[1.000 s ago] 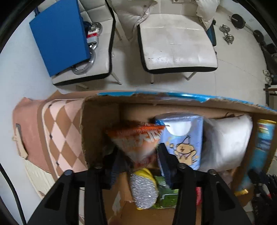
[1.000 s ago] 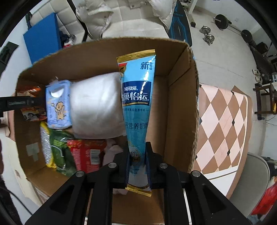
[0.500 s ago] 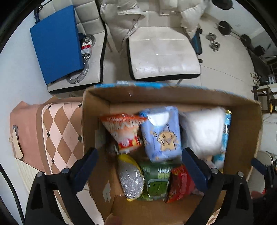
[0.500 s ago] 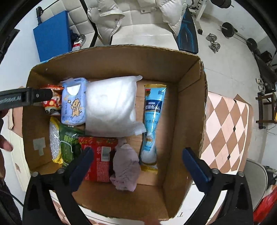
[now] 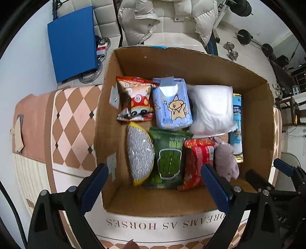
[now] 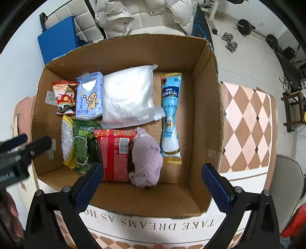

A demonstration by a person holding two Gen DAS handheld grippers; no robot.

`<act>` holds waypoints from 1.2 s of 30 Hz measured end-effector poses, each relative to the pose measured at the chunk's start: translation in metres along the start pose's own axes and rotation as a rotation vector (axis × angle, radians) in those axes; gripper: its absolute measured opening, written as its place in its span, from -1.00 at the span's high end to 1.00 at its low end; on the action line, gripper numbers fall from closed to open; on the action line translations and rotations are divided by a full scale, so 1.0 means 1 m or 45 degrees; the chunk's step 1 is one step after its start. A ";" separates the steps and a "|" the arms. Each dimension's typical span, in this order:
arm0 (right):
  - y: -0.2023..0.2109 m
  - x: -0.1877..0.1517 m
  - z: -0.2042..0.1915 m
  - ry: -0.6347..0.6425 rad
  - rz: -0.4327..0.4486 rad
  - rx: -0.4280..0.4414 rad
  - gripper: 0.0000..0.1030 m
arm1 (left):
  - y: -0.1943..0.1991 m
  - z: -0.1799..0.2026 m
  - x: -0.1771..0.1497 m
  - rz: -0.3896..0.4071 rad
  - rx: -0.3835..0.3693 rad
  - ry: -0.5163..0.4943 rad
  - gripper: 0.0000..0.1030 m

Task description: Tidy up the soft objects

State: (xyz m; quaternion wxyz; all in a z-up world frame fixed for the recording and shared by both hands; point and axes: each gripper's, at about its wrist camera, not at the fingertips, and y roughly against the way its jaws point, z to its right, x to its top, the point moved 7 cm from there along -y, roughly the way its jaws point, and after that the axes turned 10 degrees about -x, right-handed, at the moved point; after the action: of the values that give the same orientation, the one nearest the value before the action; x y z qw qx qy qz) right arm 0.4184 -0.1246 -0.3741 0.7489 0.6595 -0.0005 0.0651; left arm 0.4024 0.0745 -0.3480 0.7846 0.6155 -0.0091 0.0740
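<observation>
A cardboard box (image 5: pixel 191 63) (image 6: pixel 206 115) holds soft packs lying flat. In the back row lie an orange snack bag (image 5: pixel 134 101) (image 6: pixel 64 97), a blue tissue pack (image 5: pixel 172 105) (image 6: pixel 89 98), a white pillow-like bag (image 5: pixel 210 109) (image 6: pixel 128 99) and a long blue Nestle pouch (image 5: pixel 237 132) (image 6: pixel 170 116). In front lie a silver scouring pad (image 5: pixel 140 155) (image 6: pixel 67 141), a green pack (image 5: pixel 168 159) (image 6: pixel 82 145), a red pack (image 5: pixel 197 162) (image 6: pixel 114 153) and a lilac cloth (image 5: pixel 226 159) (image 6: pixel 146 157). My left gripper (image 5: pixel 156 183) and right gripper (image 6: pixel 151 182) are both open and empty above the box's near wall.
The box stands on a checkered table cover (image 5: pixel 72 122) (image 6: pixel 246 122). Behind it are chairs with a white jacket (image 5: pixel 162 17) and a blue board (image 5: pixel 72 42). Dumbbells (image 6: pixel 230 44) lie on the floor at the right. The left gripper shows at the left of the right wrist view (image 6: pixel 24 147).
My left gripper let go of the orange snack bag and my right gripper let go of the Nestle pouch. Both opened wide and pulled up and back out of the box.
</observation>
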 end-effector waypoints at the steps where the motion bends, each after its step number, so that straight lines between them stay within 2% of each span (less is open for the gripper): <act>1: 0.004 -0.002 0.000 -0.005 0.008 -0.002 -1.00 | 0.006 0.001 -0.003 0.018 0.005 0.002 -0.92; 7: 0.052 -0.024 0.010 -0.033 0.149 -0.056 -1.00 | 0.063 0.013 -0.028 0.192 0.071 -0.052 -0.92; 11: 0.097 -0.054 0.013 -0.035 0.259 -0.059 -1.00 | 0.105 0.030 -0.064 0.294 0.082 -0.082 -0.92; 16: 0.160 -0.104 0.017 -0.046 0.416 -0.073 -1.00 | 0.145 0.052 -0.112 0.387 0.079 -0.144 -0.92; 23: 0.229 -0.177 0.037 -0.137 0.566 -0.058 -1.00 | 0.193 0.074 -0.177 0.506 0.060 -0.215 -0.92; 26: 0.251 -0.206 0.044 -0.170 0.623 -0.086 -1.00 | 0.212 0.082 -0.200 0.544 0.058 -0.256 -0.92; 36: 0.322 -0.290 0.048 -0.216 0.761 -0.091 -1.00 | 0.281 0.093 -0.257 0.693 0.038 -0.300 -0.92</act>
State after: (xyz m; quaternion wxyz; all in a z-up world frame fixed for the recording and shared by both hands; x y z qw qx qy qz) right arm 0.1034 -0.1607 -0.0752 0.7166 0.6064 -0.2592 0.2272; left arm 0.1201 0.0229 -0.0819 0.7204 0.6062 -0.2637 0.2098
